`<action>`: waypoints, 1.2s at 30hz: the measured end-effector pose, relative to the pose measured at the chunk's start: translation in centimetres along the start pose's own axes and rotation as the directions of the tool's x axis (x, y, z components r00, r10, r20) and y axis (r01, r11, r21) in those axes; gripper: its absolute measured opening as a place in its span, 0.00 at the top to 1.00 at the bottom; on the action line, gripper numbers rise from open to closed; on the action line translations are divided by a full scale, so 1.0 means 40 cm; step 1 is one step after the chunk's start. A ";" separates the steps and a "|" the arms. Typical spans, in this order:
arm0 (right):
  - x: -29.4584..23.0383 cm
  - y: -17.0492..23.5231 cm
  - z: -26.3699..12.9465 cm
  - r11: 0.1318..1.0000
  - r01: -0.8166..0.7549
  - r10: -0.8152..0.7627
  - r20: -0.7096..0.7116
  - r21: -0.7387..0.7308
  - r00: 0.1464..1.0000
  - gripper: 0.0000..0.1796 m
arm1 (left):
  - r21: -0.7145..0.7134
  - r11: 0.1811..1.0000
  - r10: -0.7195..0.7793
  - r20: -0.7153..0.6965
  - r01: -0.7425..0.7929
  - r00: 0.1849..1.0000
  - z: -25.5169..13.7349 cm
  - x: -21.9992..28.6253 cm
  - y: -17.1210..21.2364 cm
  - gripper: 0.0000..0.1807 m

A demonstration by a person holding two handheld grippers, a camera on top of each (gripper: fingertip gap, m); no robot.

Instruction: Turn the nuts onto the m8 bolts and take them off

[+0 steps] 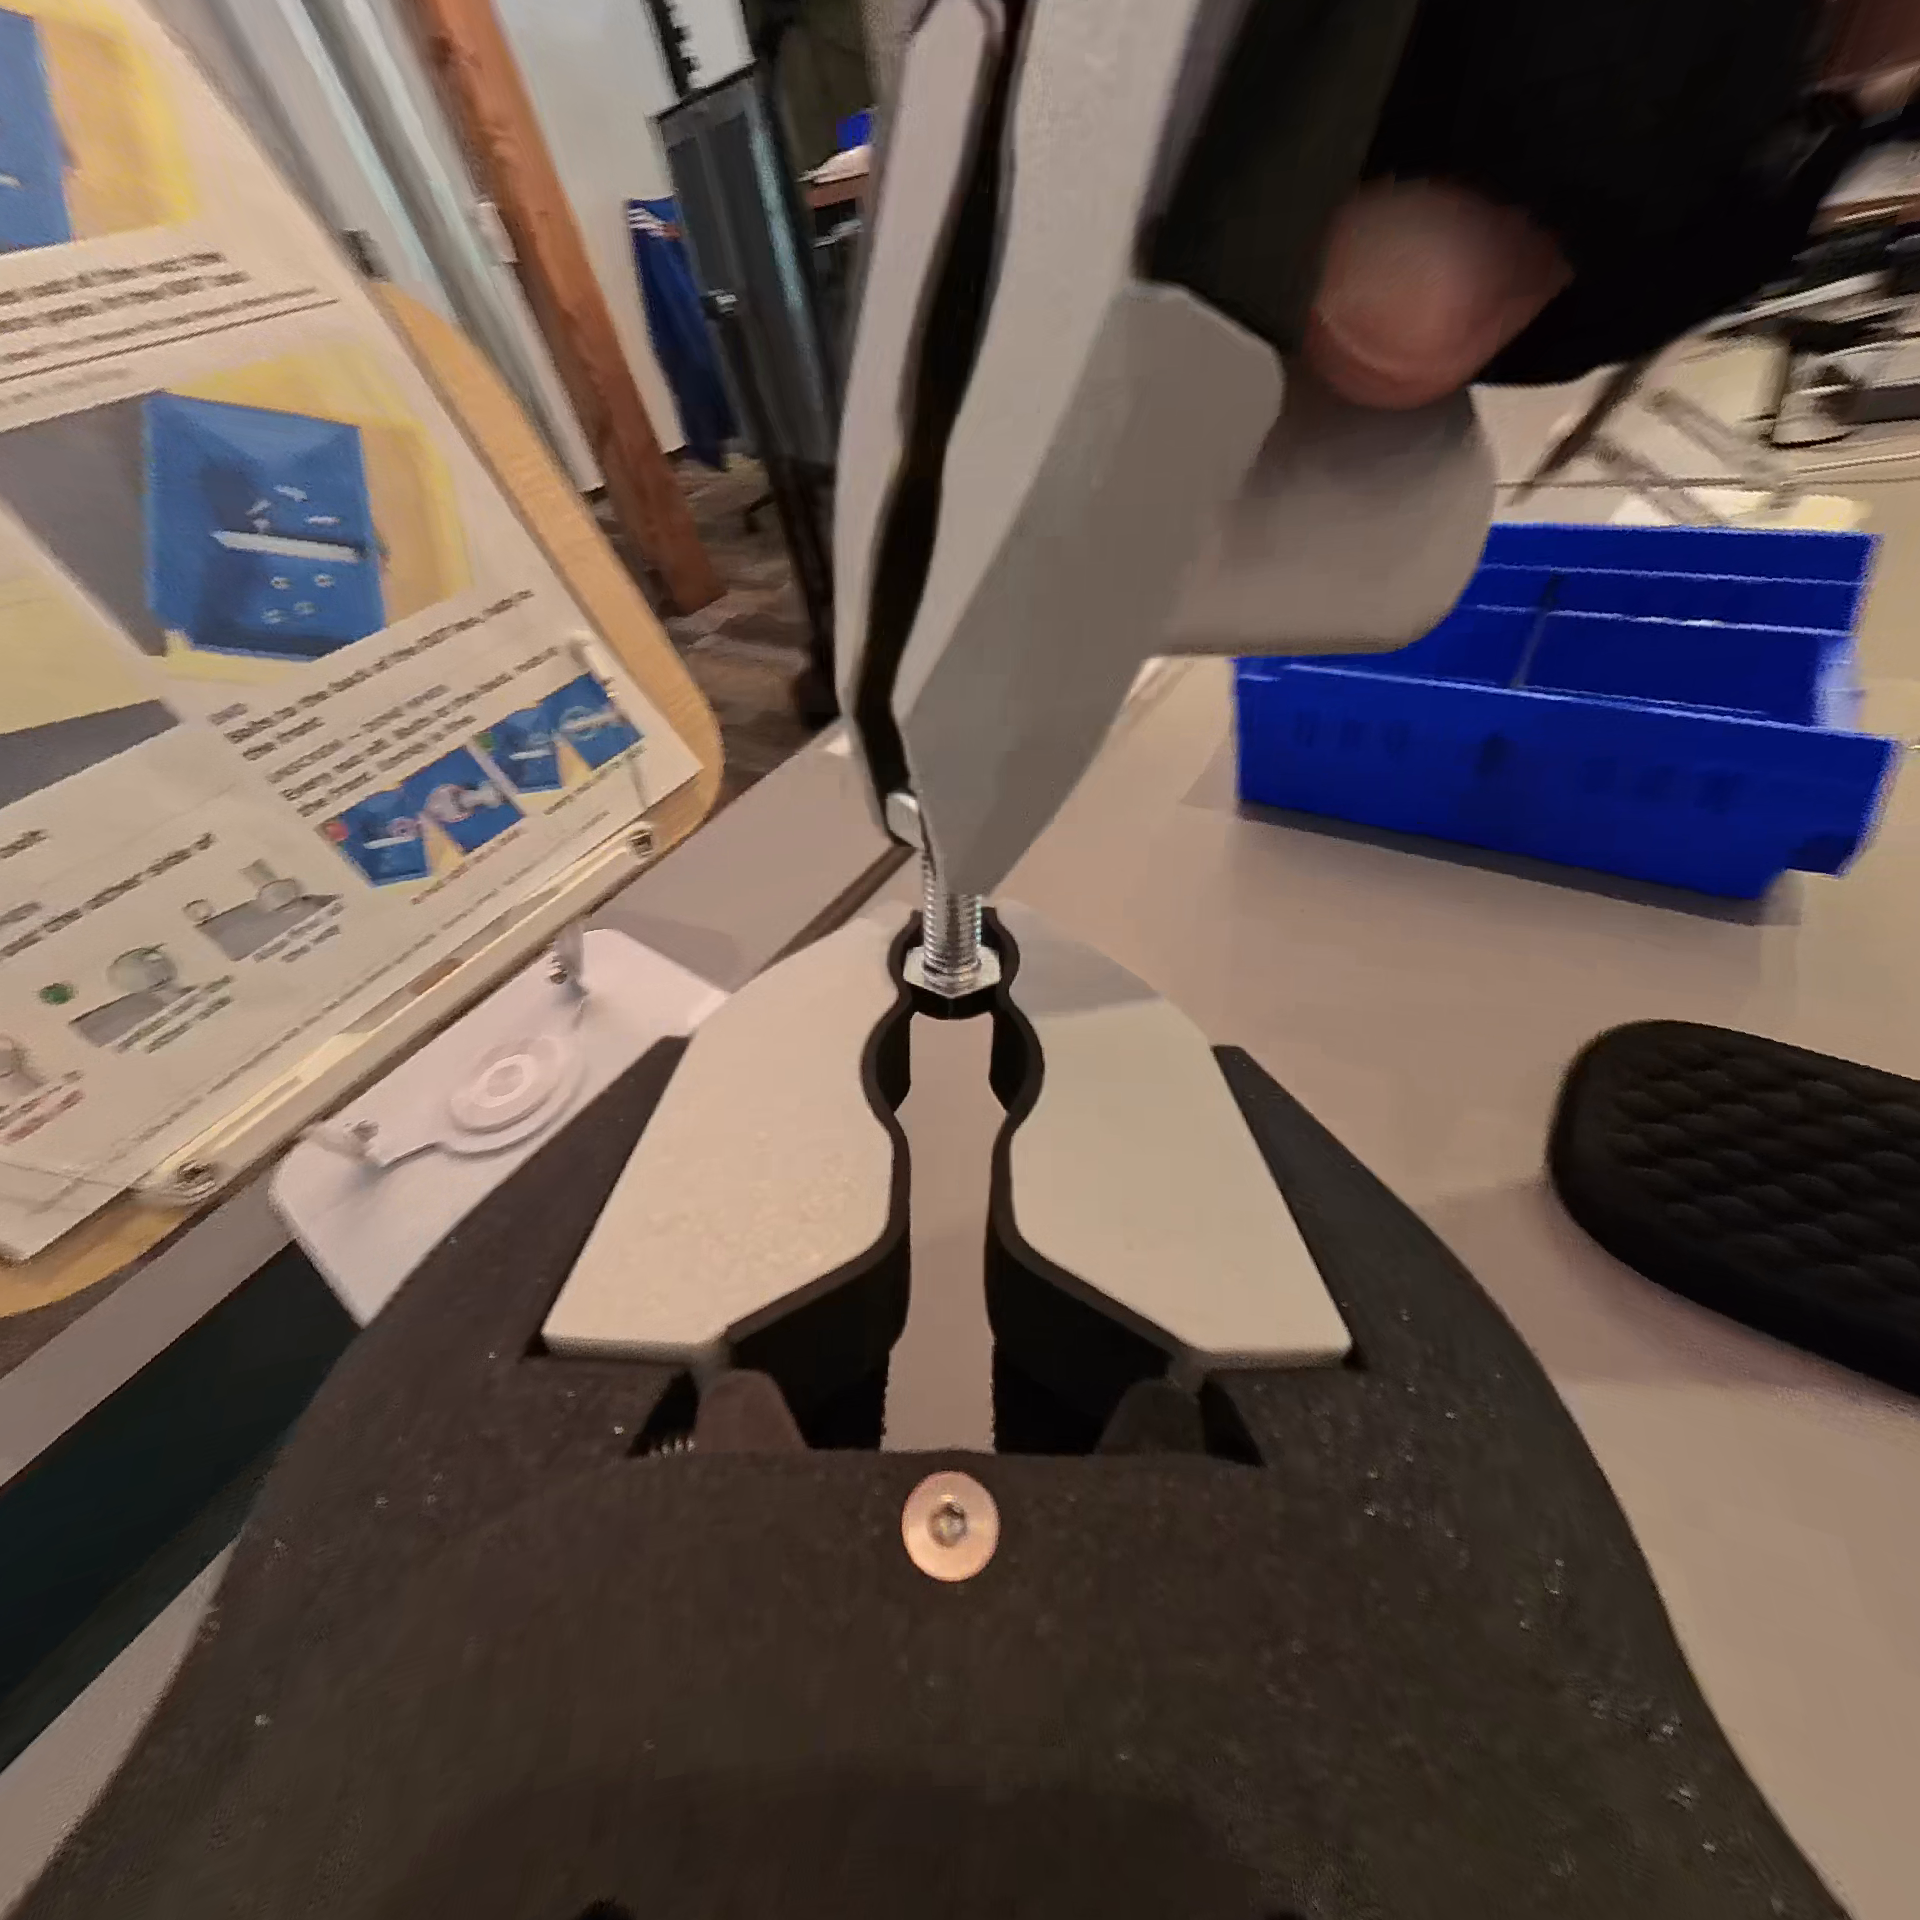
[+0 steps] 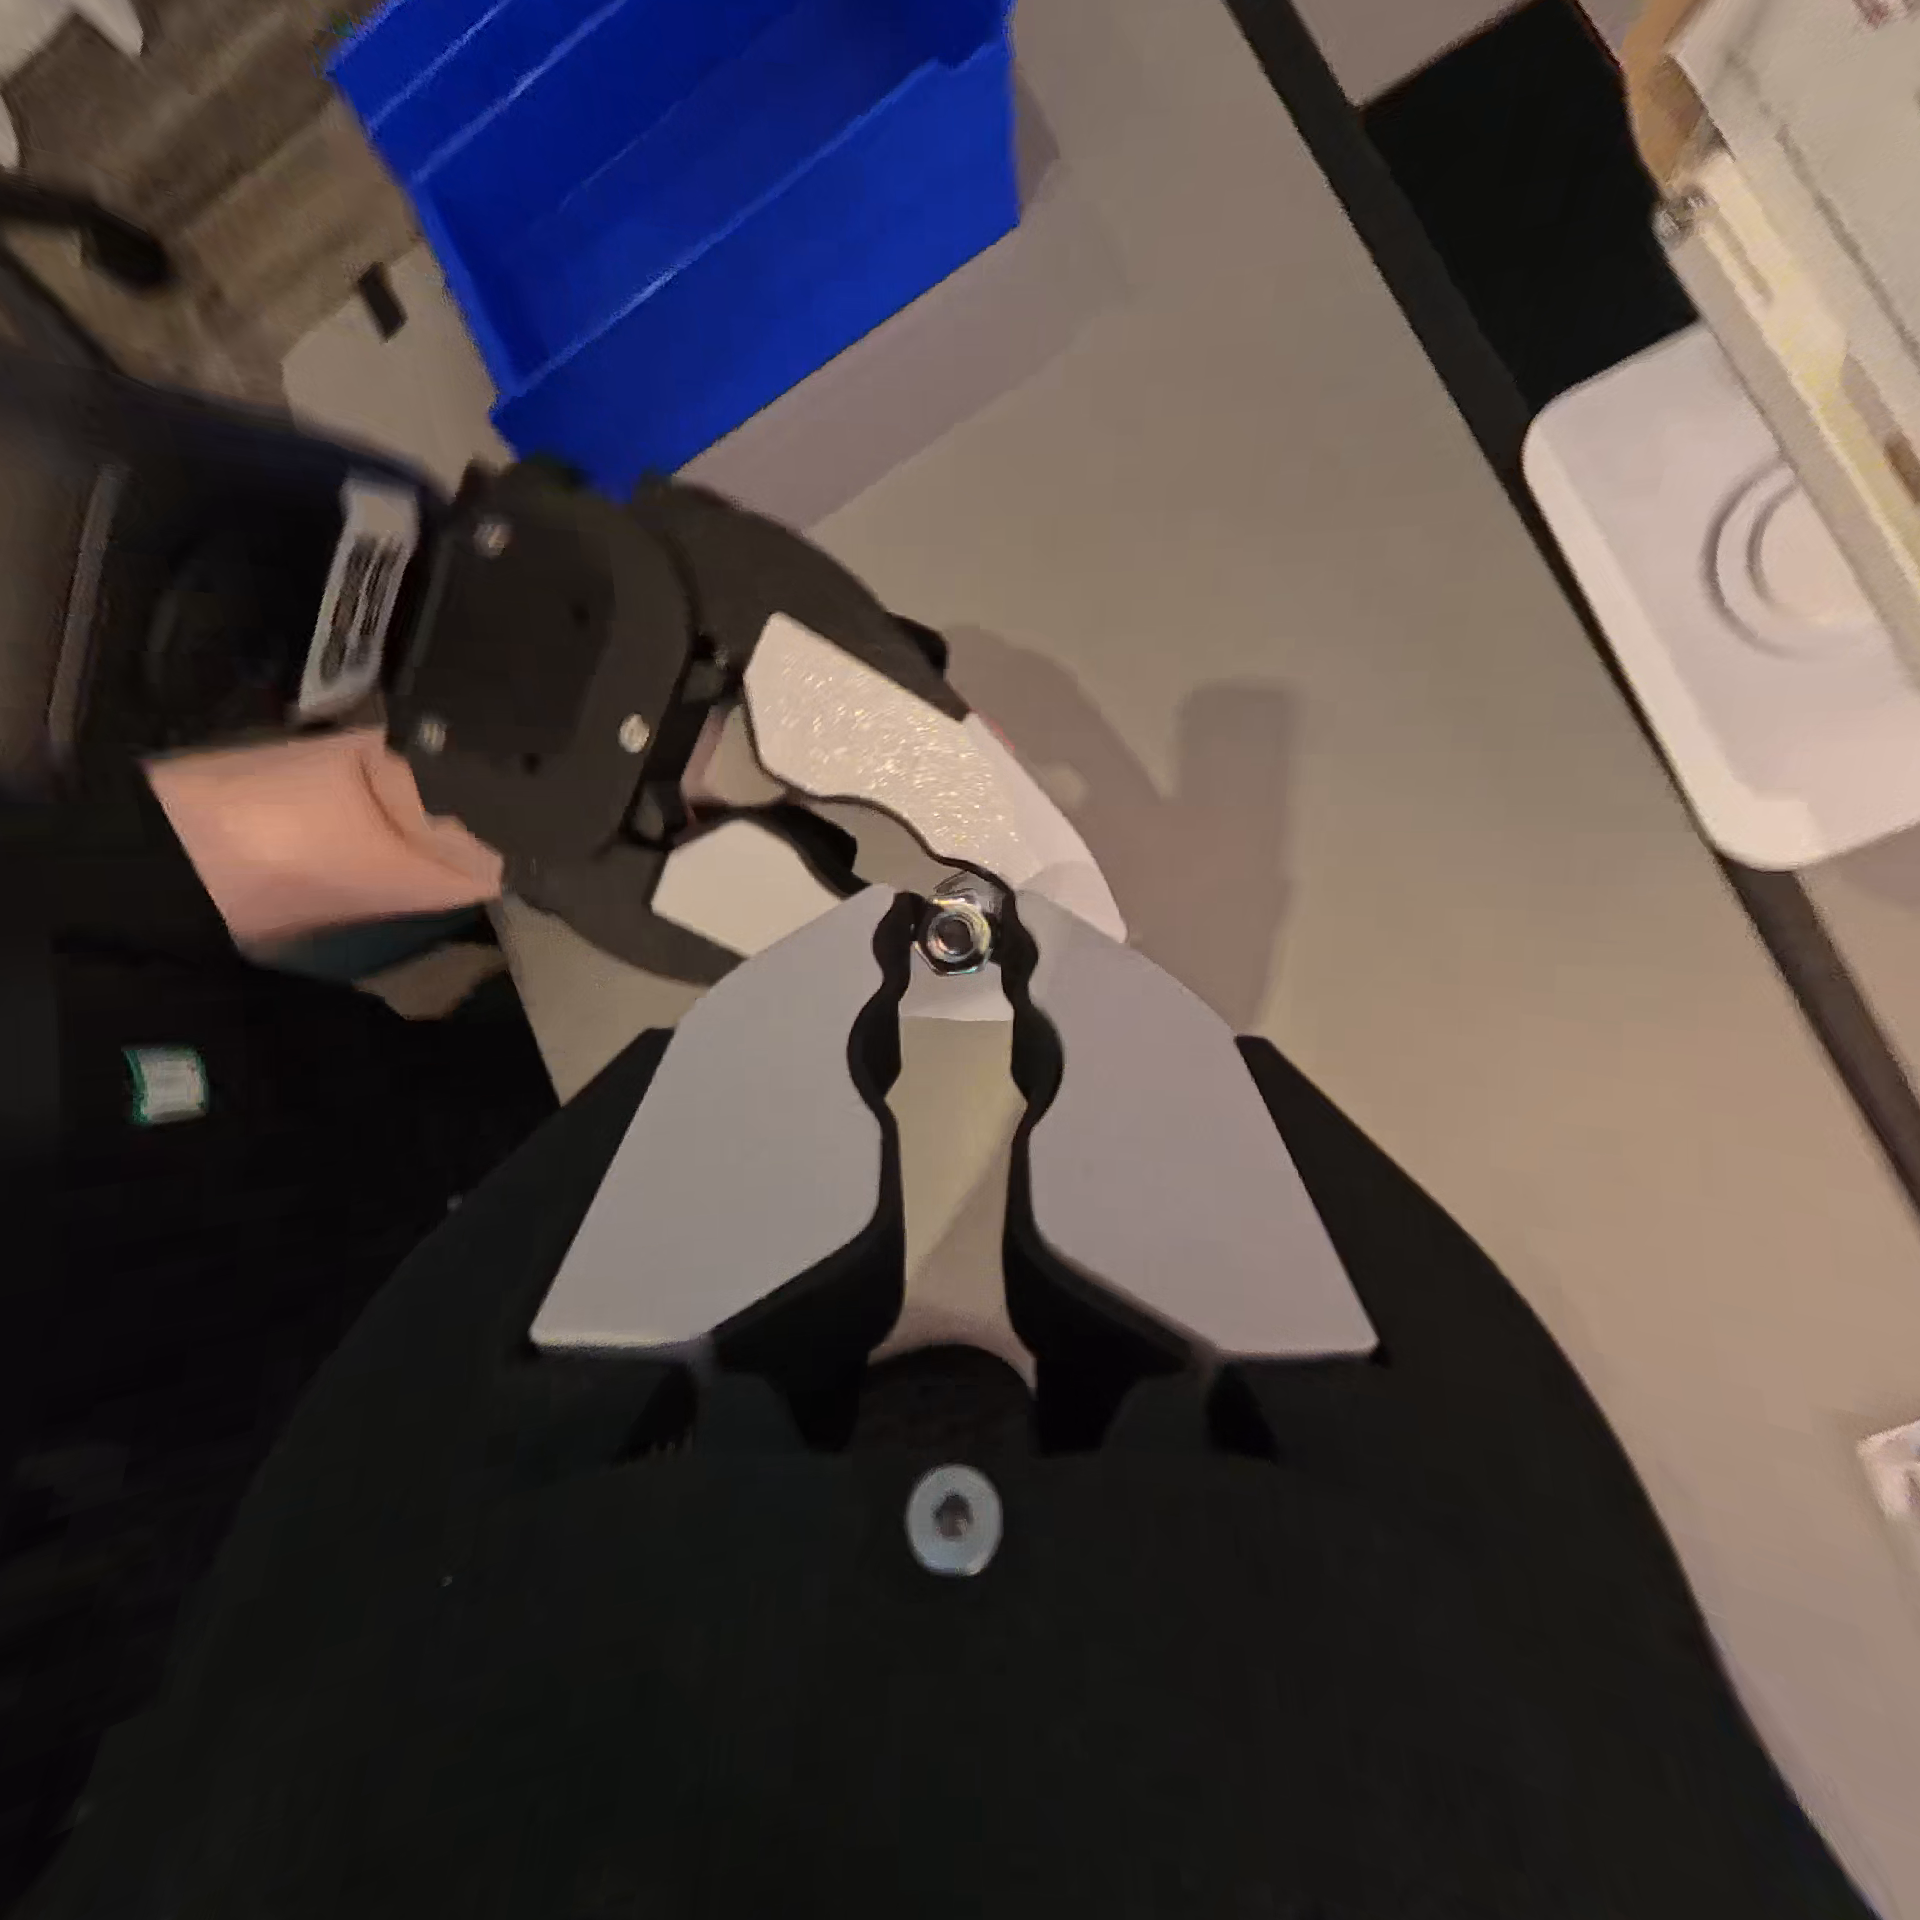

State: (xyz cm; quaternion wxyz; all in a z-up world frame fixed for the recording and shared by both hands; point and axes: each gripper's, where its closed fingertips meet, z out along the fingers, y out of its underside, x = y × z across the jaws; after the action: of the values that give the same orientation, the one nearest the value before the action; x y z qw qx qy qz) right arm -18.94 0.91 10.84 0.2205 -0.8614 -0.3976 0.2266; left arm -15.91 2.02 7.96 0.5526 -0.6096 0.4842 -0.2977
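While I watch both wrist feeds, the leftmost thing in the left wrist view is a tilted instruction sheet [image 1: 260, 665] on a clear stand with a white base [image 1: 488, 1101], standing on the grey tabletop [image 1: 1351, 1018].

At centre, my left hand-held gripper [image 1: 951, 982] is nearly closed, its tips clamped on a hex nut [image 1: 951, 977]. A threaded bolt [image 1: 943, 914] rises out of that nut, and its head [image 1: 906, 812] is pinched at the tips of my right hand-held gripper [image 1: 914, 821], which comes down steeply from above with a person's thumb [image 1: 1403, 301] on its body. Bolt and nut sit in the air above the tabletop, between the two grippers.

Further right sits a blue divided bin [image 1: 1558, 717], and nearer me a black textured pad [image 1: 1756, 1174].

From the right wrist view, a person's hand [image 2: 312, 831] holds the left hand-held gripper [image 2: 961, 894] at left; the right hand-held gripper [image 2: 958, 935] stands narrow, gripping the bolt [image 2: 954, 935] seen end-on. The blue bin [image 2: 707, 208] lies beyond, the stand's white base [image 2: 1714, 644] at the right edge.
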 end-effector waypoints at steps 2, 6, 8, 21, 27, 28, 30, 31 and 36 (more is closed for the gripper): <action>-0.024 0.001 -0.010 0.994 0.108 -0.108 0.020 0.012 0.994 0.91 | 0.021 0.999 -0.038 -0.119 0.041 0.992 -0.016 0.029 -0.014 0.95; -0.095 0.015 -0.027 0.939 0.340 -0.344 0.106 0.047 0.933 0.91 | 0.034 0.994 -0.082 -0.399 0.104 0.913 -0.067 0.106 -0.038 0.95; -0.134 0.025 -0.034 0.895 0.439 -0.446 0.143 0.078 0.883 0.91 | 0.040 0.995 -0.063 -0.506 0.096 0.860 -0.098 0.144 -0.046 0.95; -0.262 0.079 -0.058 0.748 0.629 -0.662 0.296 0.210 0.689 0.91 | 0.046 0.993 -0.023 -0.817 0.105 0.577 -0.204 0.281 -0.065 0.95; -0.250 0.063 -0.053 0.766 0.598 -0.642 0.229 0.234 0.732 0.79 | 0.051 0.989 -0.043 -0.789 0.136 0.612 -0.196 0.267 -0.080 0.95; -0.243 0.052 -0.053 0.780 0.578 -0.622 0.200 0.239 0.757 0.76 | 0.051 0.988 -0.053 -0.770 0.145 0.636 -0.189 0.257 -0.082 0.95; -0.221 0.022 -0.064 0.815 0.518 -0.560 0.121 0.258 0.820 0.76 | 0.045 0.988 -0.076 -0.697 0.149 0.713 -0.165 0.225 -0.081 0.95; -0.202 0.001 -0.074 0.844 0.465 -0.498 0.068 0.269 0.864 0.76 | 0.042 0.988 -0.084 -0.650 0.146 0.755 -0.152 0.206 -0.079 0.95; -0.091 -0.035 -0.105 0.963 0.123 -0.093 -0.132 0.240 0.987 0.78 | 0.021 0.995 -0.087 -0.279 0.097 0.956 -0.086 0.088 -0.060 0.94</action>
State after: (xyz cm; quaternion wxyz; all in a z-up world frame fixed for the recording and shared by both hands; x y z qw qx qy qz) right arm -19.50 -1.99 15.76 0.3616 -0.8161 -0.3988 0.2102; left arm -17.11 -2.71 10.41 0.4753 -0.5741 0.5227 -0.4139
